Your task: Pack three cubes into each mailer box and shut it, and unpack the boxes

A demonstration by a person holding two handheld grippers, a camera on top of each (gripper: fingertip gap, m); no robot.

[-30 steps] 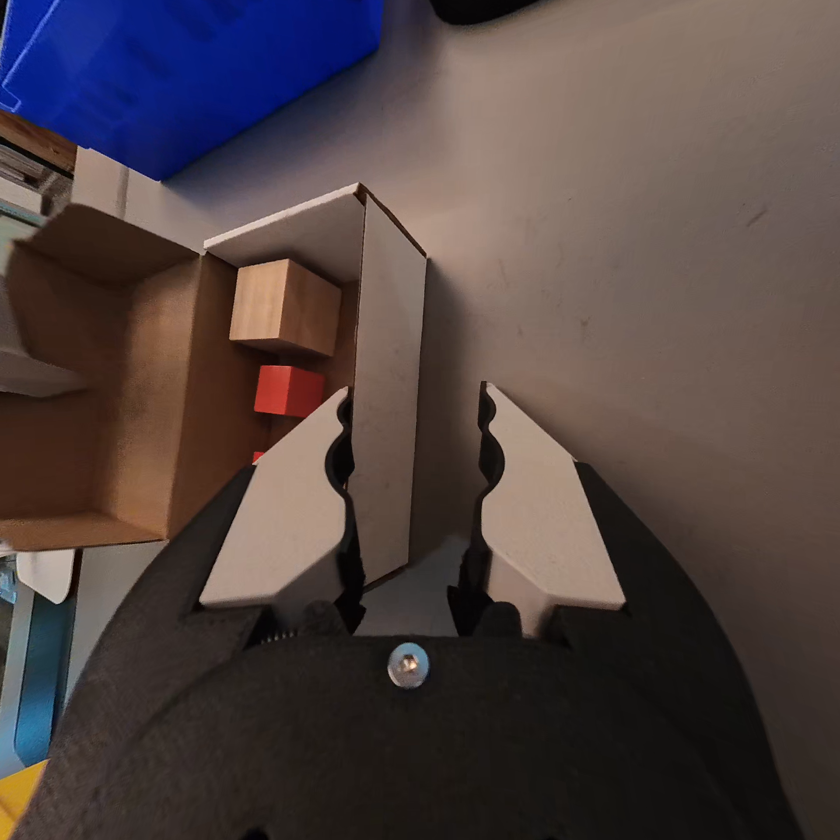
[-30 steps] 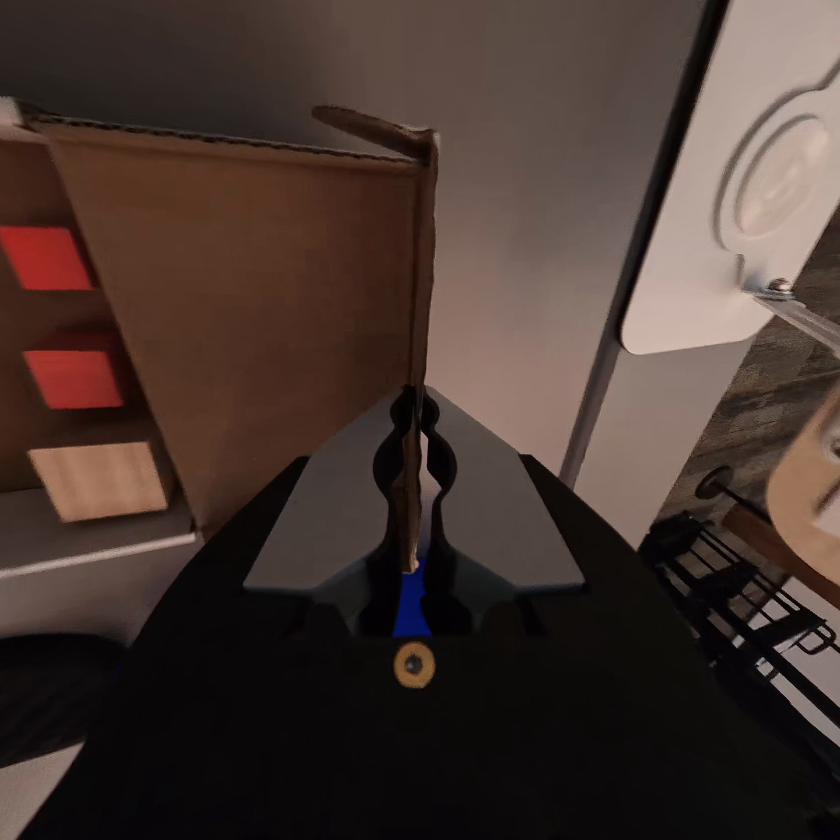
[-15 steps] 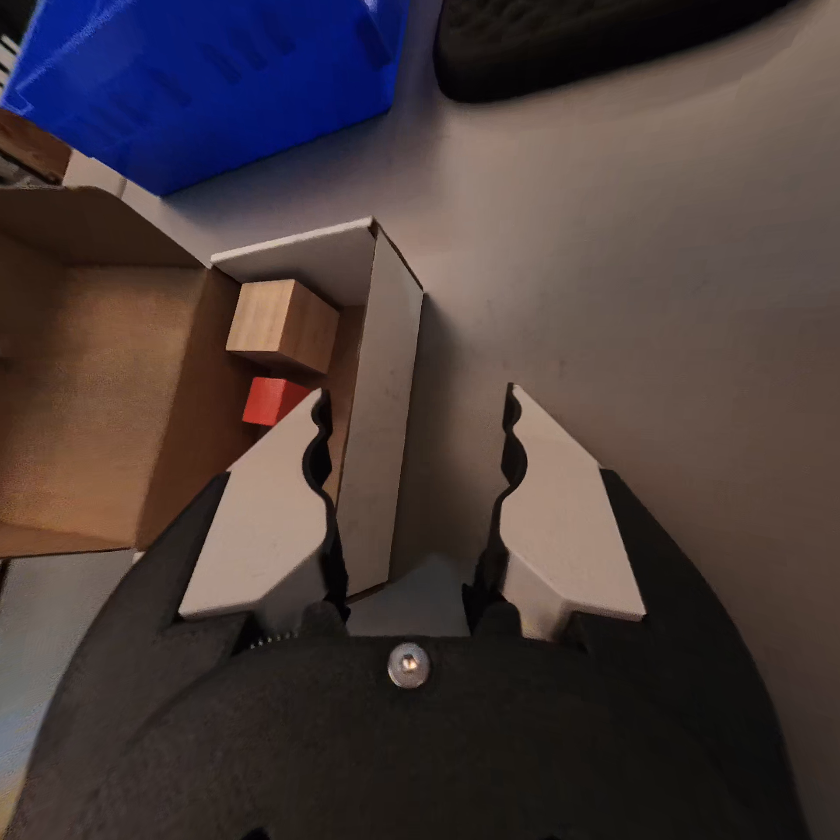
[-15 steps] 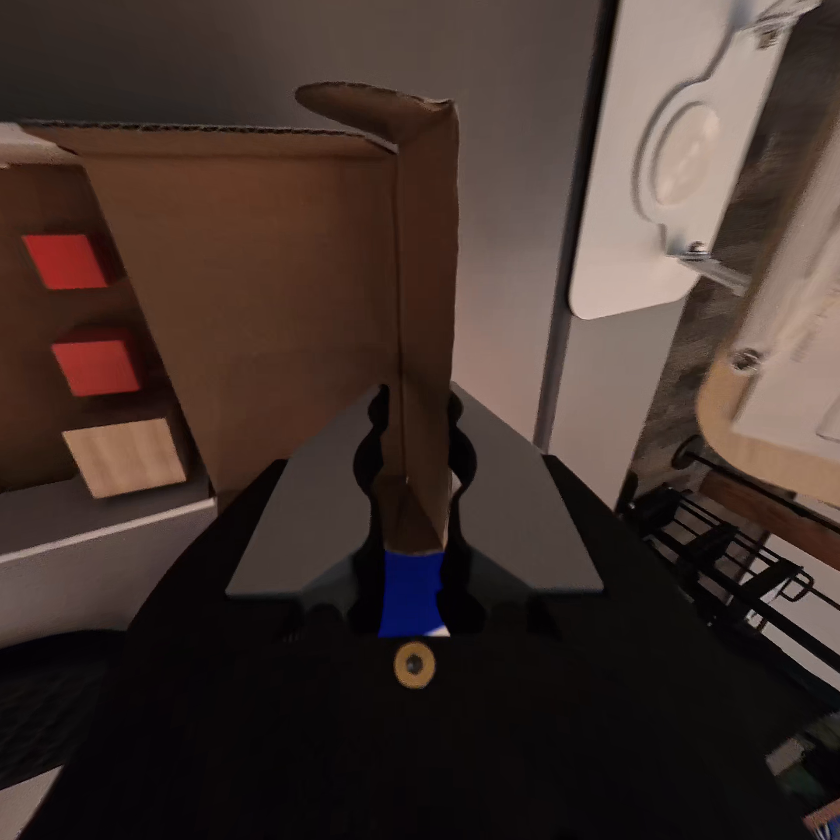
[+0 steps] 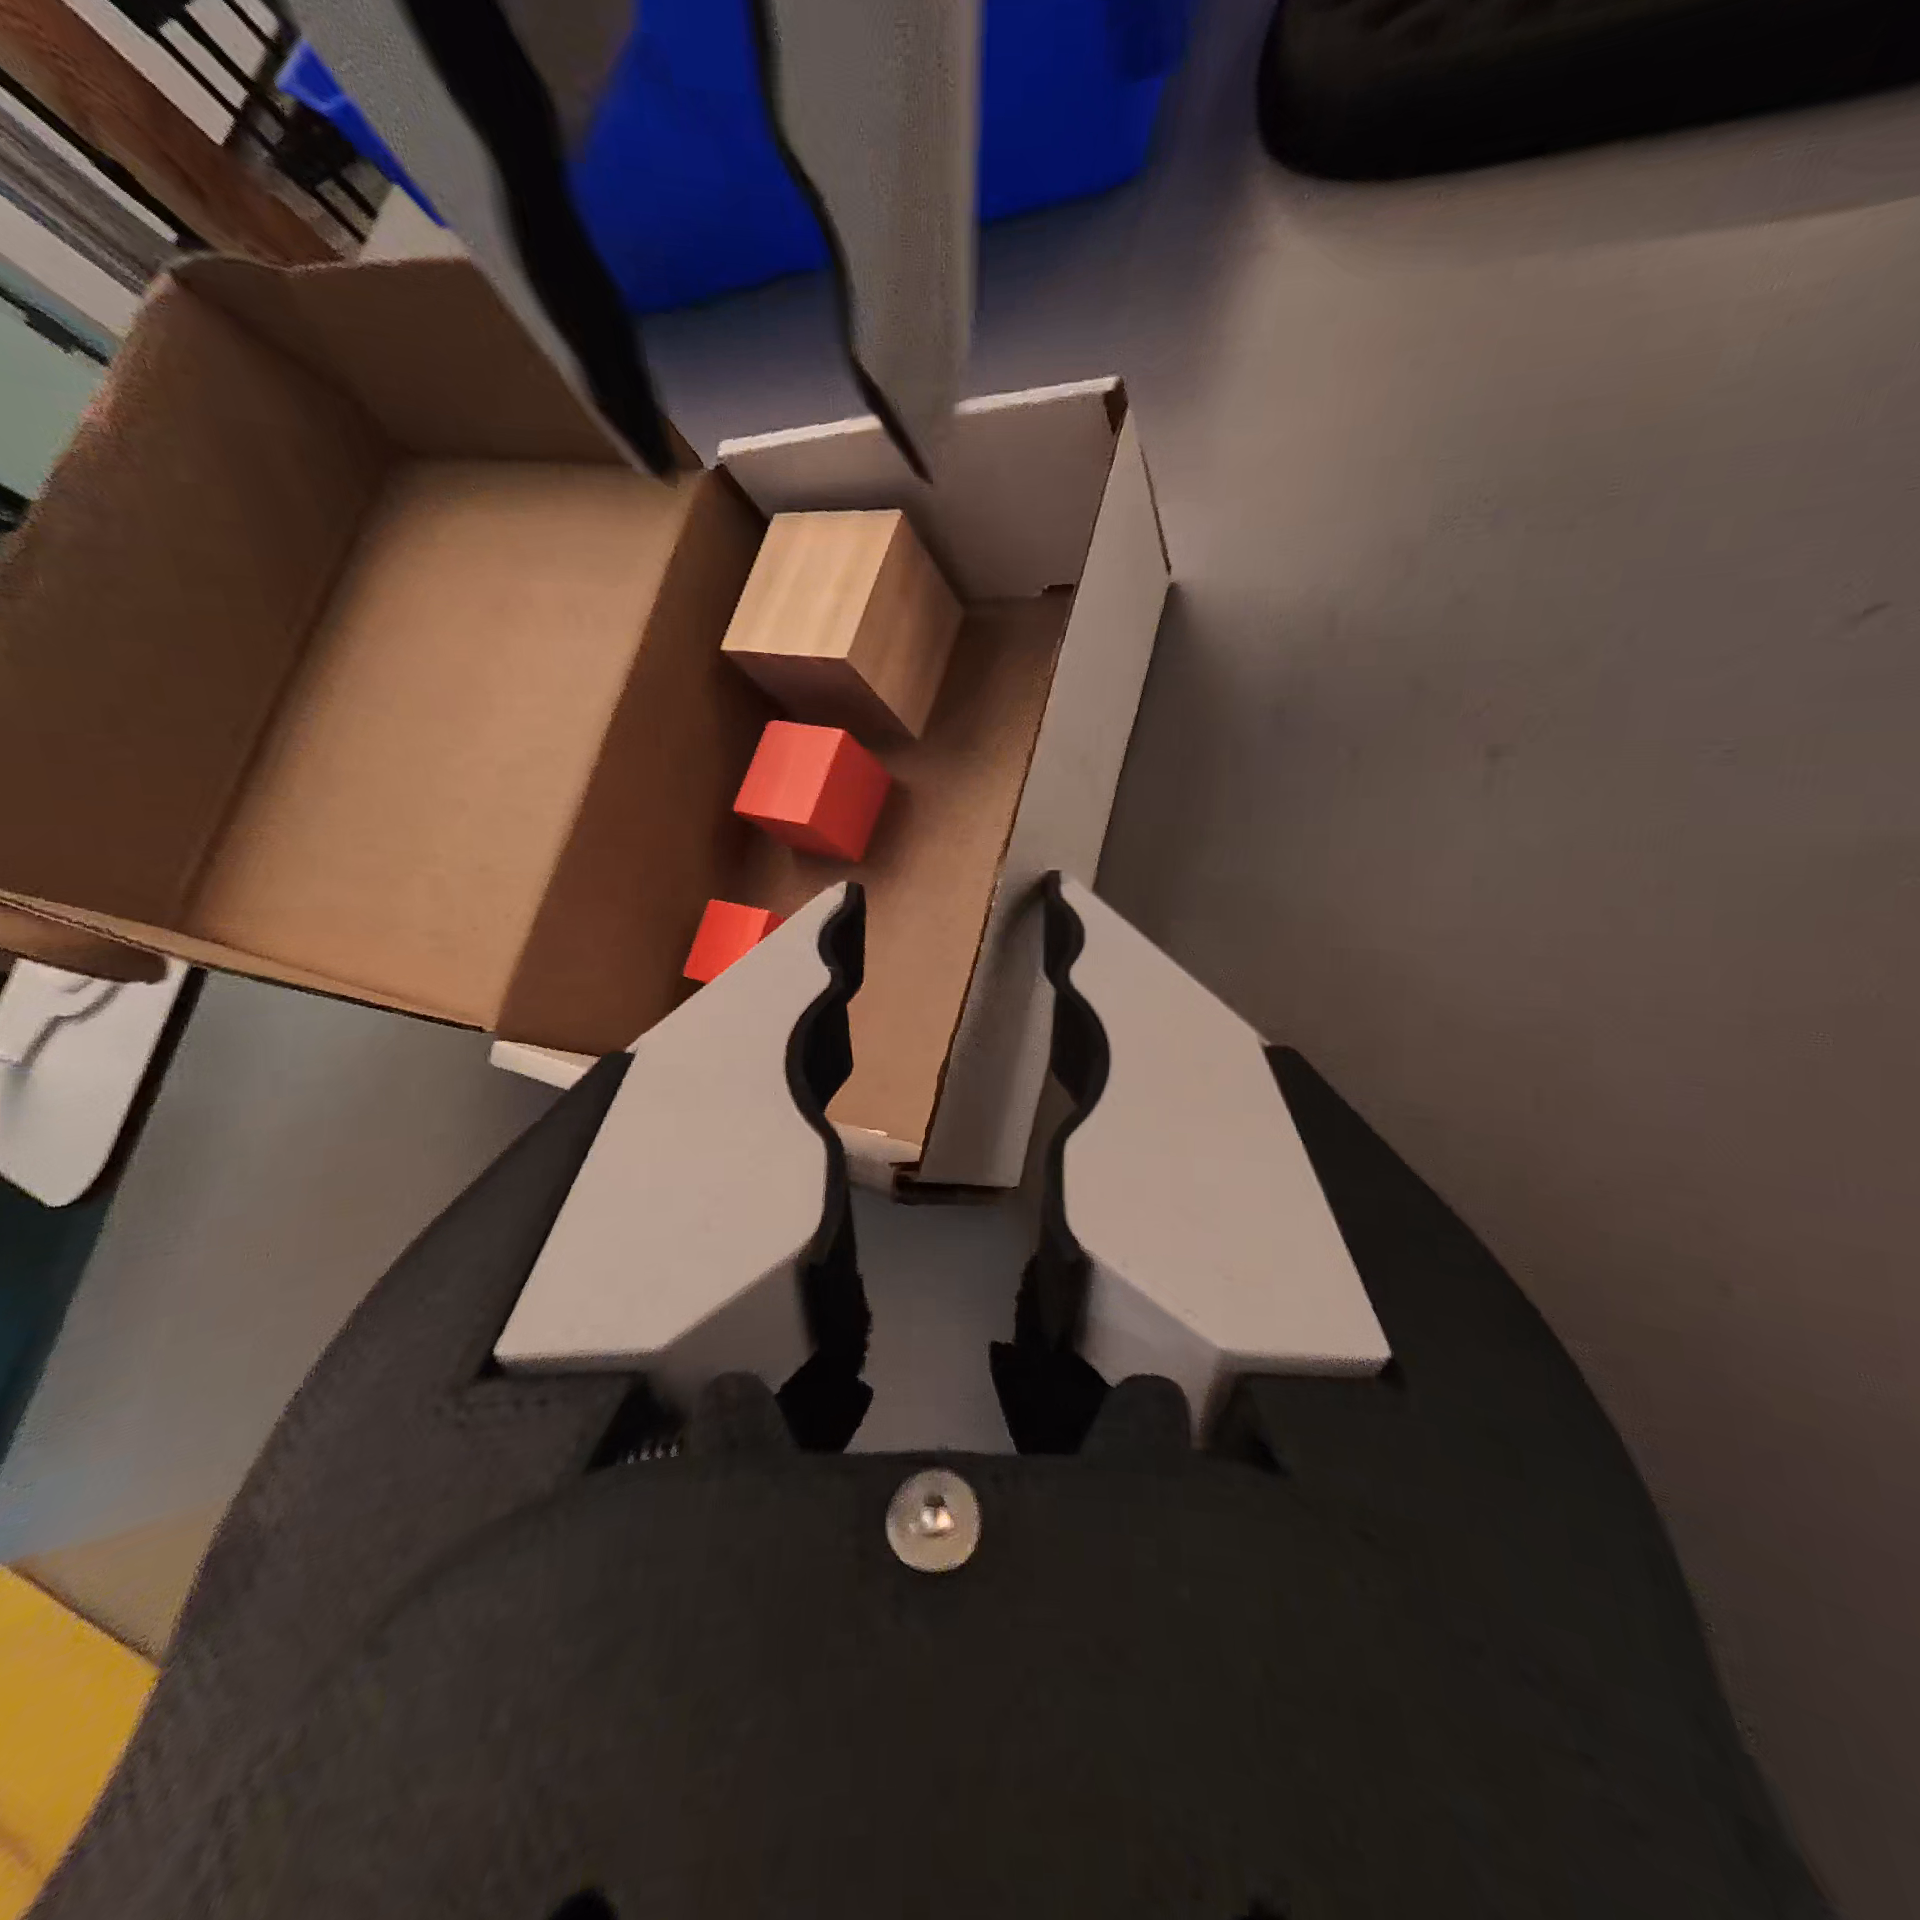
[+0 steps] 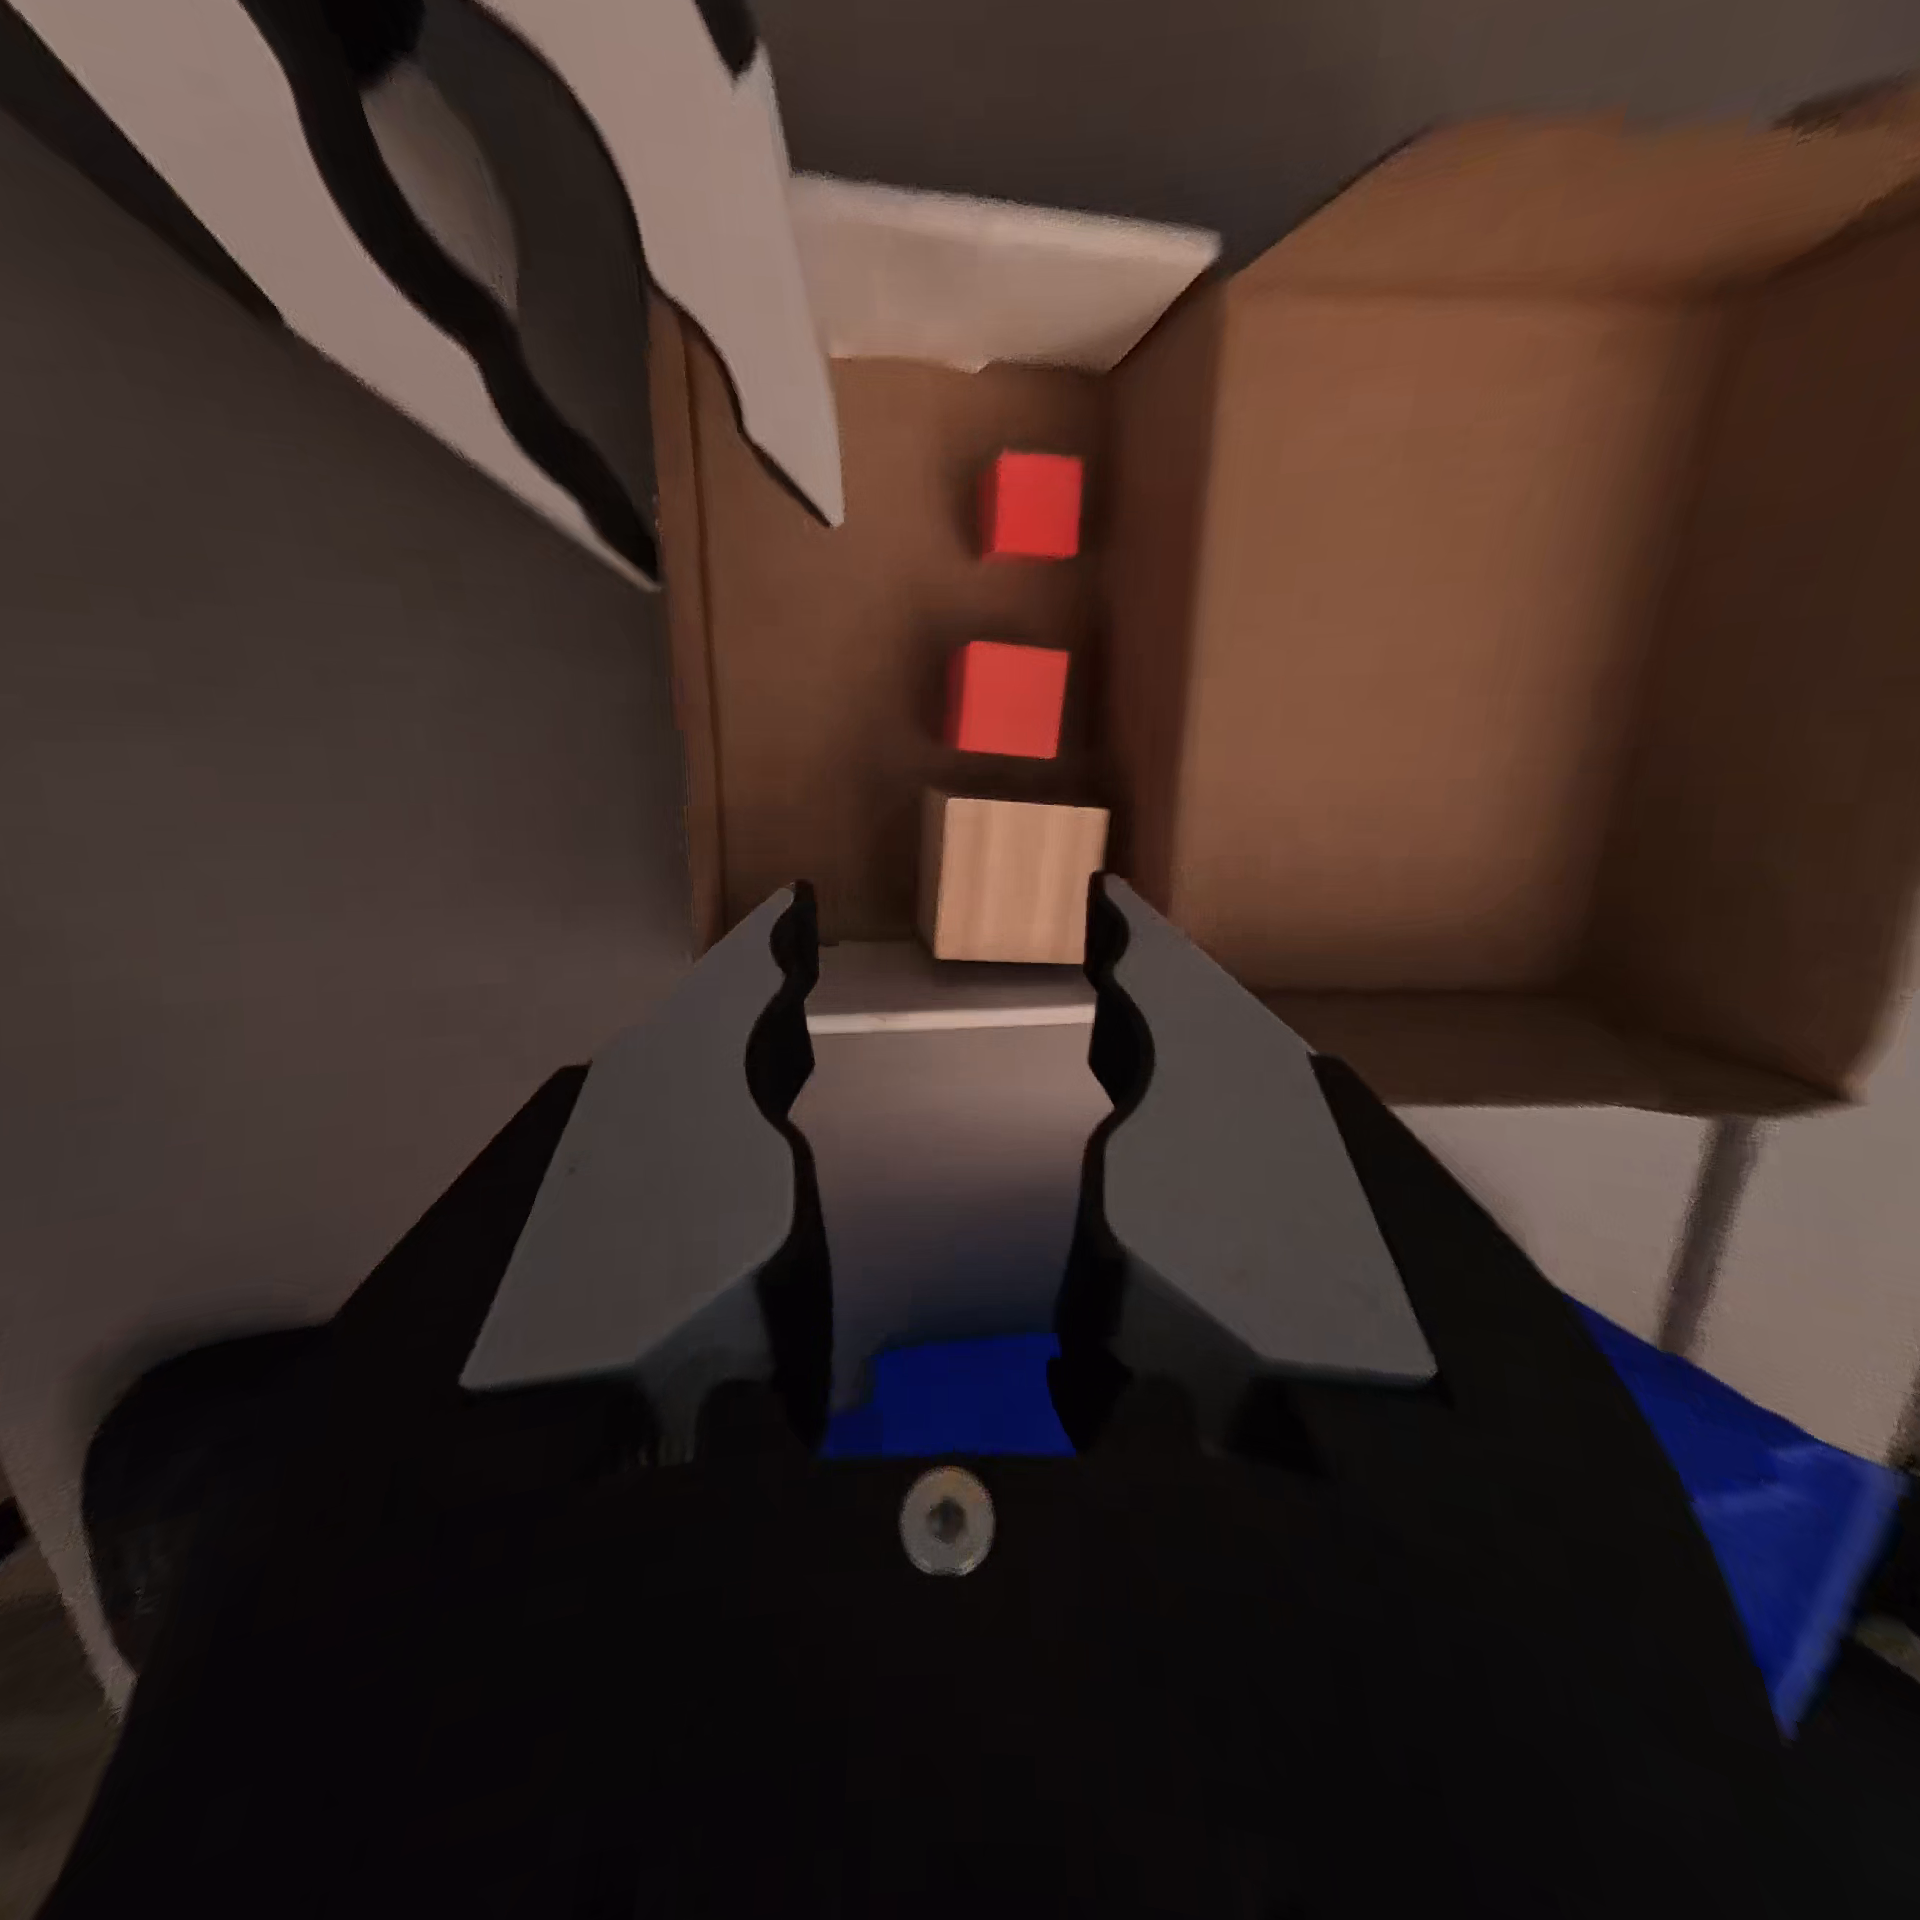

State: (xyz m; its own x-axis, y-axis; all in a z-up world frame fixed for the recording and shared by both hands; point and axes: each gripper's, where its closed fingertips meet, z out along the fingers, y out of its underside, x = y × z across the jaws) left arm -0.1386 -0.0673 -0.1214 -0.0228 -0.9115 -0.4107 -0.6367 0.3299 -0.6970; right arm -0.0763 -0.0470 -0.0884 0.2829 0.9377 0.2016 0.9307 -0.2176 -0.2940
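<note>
While the mailer box [image 5: 1101, 665] sat open on the grey desk [image 5: 1507, 727], its brown lid [image 5: 343, 665] was folded back and stood out past the hinge side of the box. Three cubes lay in a row inside the box, close to the hinge: a wooden cube [image 5: 844, 615] at one end, a red cube [image 5: 812, 792] in the middle, and a second red cube [image 5: 727, 937] at the other end, partly hidden behind a finger of the left gripper [image 5: 948, 894]. That gripper was released, its jaws spread to either side of the box's white front wall near the corner by the second red cube, gripping nothing. The right gripper [image 6: 945, 899] was likewise released and empty, held above the end wall of the box by the wooden cube; the right wrist view was motion-blurred. From the left wrist view its fingers [image 5: 883, 208] reached down over that same end. A blue bin [image 5: 707, 208] stood on the desk beyond the box.
</note>
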